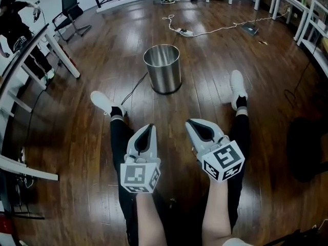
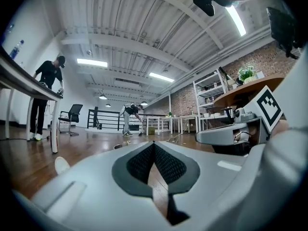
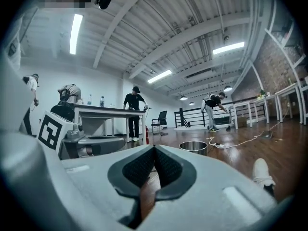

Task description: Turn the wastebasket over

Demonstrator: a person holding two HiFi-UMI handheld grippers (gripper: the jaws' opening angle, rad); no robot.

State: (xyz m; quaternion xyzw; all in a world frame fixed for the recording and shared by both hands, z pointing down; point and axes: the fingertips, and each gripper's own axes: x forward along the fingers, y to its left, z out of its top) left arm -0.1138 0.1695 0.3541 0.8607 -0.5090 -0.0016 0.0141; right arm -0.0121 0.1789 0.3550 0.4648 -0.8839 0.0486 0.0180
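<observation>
The wastebasket [image 1: 163, 68], a shiny steel cylinder, stands upright and open-topped on the wooden floor between the person's outstretched feet. In the right gripper view the wastebasket [image 3: 193, 147] shows only its rim, just right of the jaws. My left gripper [image 1: 150, 126] hovers over the left leg and my right gripper [image 1: 188, 122] over the right leg. Both are well short of the basket and point level toward it. Seen along the jaws, the left gripper [image 2: 154, 143] and the right gripper [image 3: 154, 147] each have their pads shut together with nothing between them.
The person's white shoes [image 1: 102, 101] [image 1: 237, 86] flank the basket. A thin cable runs across the floor to the basket's left side. A power strip with its cord [image 1: 185, 32] lies beyond. White table legs [image 1: 61, 55] and an office chair [image 1: 72, 12] stand at left, a dark object [image 1: 307, 147] at right.
</observation>
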